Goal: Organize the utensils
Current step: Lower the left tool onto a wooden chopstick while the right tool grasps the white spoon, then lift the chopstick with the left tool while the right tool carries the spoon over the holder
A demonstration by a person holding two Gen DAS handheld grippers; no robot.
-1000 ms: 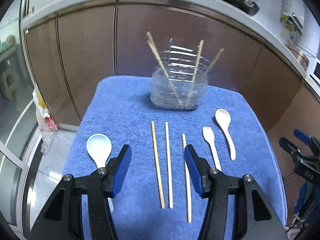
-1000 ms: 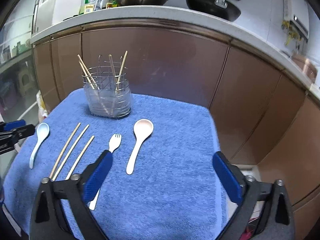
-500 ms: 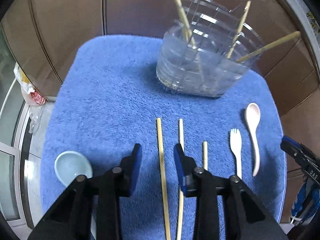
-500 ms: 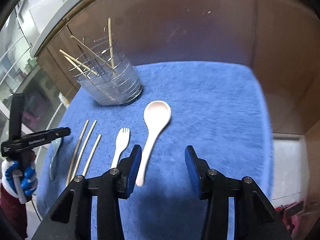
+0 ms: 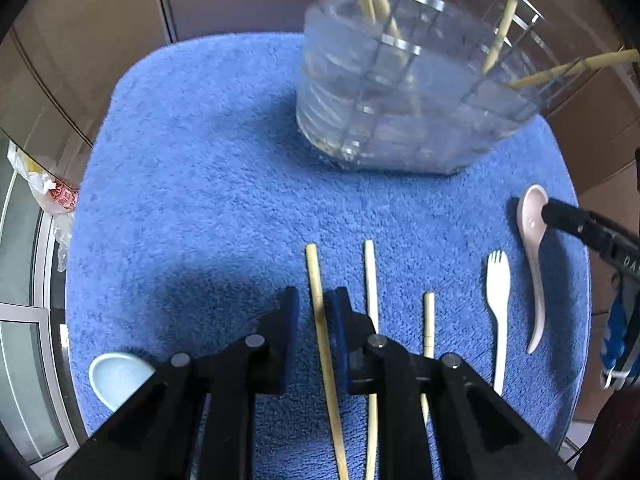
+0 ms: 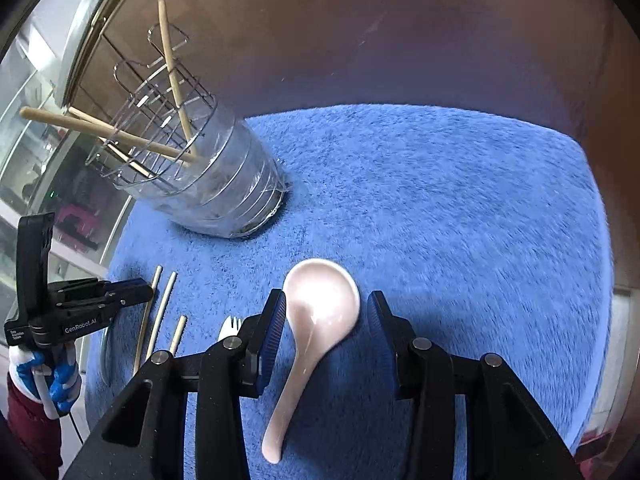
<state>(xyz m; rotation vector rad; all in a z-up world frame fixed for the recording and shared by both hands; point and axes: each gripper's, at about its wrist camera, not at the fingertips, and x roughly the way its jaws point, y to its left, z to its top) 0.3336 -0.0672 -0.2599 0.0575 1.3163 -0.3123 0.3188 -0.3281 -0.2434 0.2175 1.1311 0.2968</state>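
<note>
On the blue towel [image 5: 200,184] lie three loose chopsticks, a white fork [image 5: 499,312], a pink spoon [image 5: 534,256] and a pale blue spoon [image 5: 116,376]. My left gripper [image 5: 315,312] has its jaws nearly closed around the leftmost chopstick [image 5: 320,320], with a small gap still showing. My right gripper [image 6: 324,332] is open, with its jaws on either side of the bowl of the pink spoon [image 6: 316,312]. The wire utensil holder [image 5: 400,100] stands at the back with several chopsticks in it.
Two more chopsticks [image 5: 371,280] lie right of the held-around one. Brown cabinet fronts [image 6: 400,40] rise behind the towel. A plastic bag [image 5: 44,184] lies on the floor at left. The holder also shows in the right wrist view [image 6: 208,184].
Both grippers moved forward and down toward the towel. The left jaws narrowed around the leftmost chopstick. The right gripper came to straddle the pink spoon's bowl.
</note>
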